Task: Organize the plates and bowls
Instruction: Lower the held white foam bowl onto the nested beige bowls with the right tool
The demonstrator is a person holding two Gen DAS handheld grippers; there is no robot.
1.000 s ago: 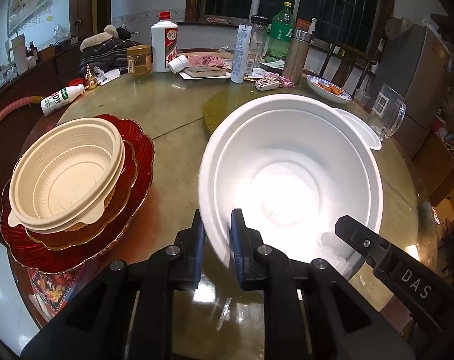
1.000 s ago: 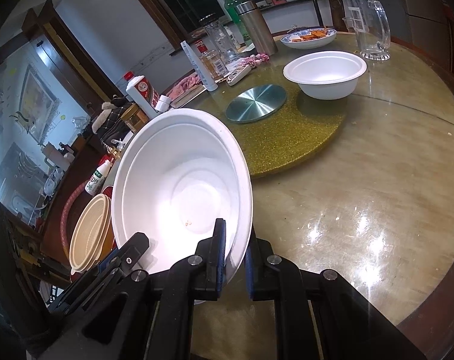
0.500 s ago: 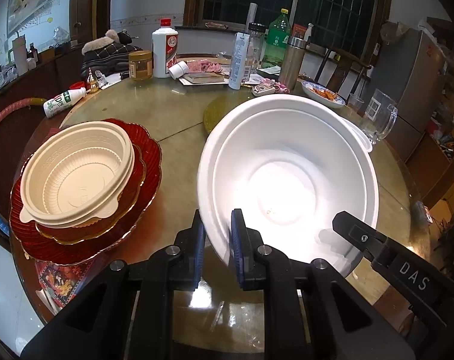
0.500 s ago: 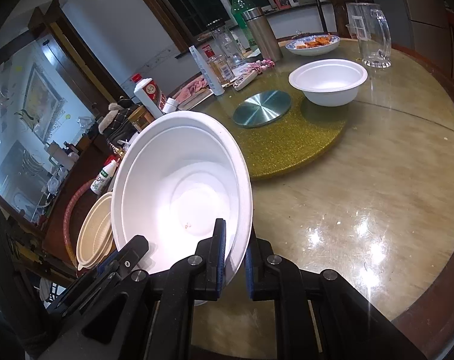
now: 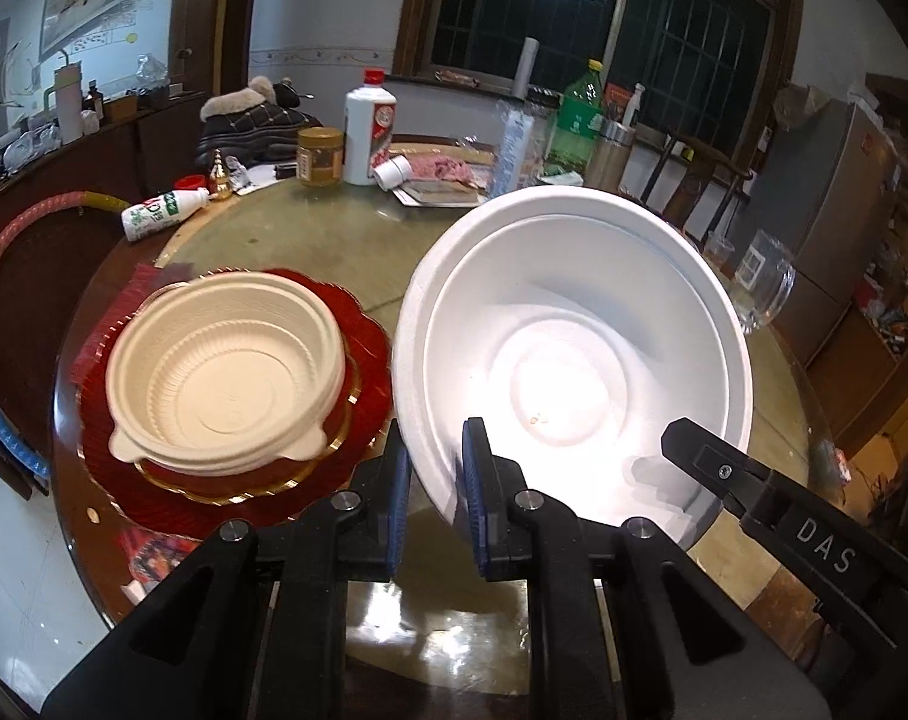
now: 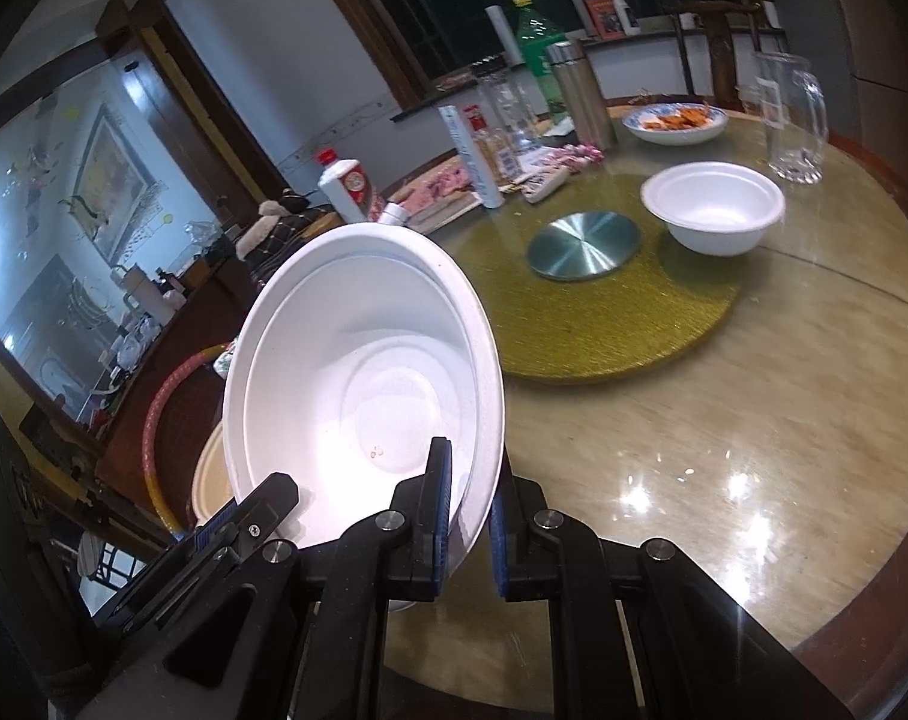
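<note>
On the left edge of the desk [image 5: 309, 228] stood the stack: a red plate [image 5: 363, 354] with a gold-rimmed one on it and the beige bowl [image 5: 225, 372] nested on top, mouth up. That stack lay to the left of my left gripper [image 5: 431, 498], just beside the white bowl [image 5: 574, 360] that I held clear of the desk, tilted with its mouth toward me.

My left gripper was clenched on the bowl's near-left rim, one pad inside the wall and one outside. My right gripper [image 6: 466, 516] was clamped on the same bowl's near-right rim, likewise one pad on each side. So the bowl hung between my two hands, with what looked like a second white bowl seated inside it.

I judged that the coming move turned on this: the stack was on the left hand's side, so the carry had to run leftward, with the left gripper leading and the bowl levelled before it came over the beige bowl.

Further right, near the desk's far-right edge, a small white bowl [image 6: 712, 216] sat alone beside the steel disc [image 6: 583, 245], well apart from the stack and nearer my right hand.
</note>
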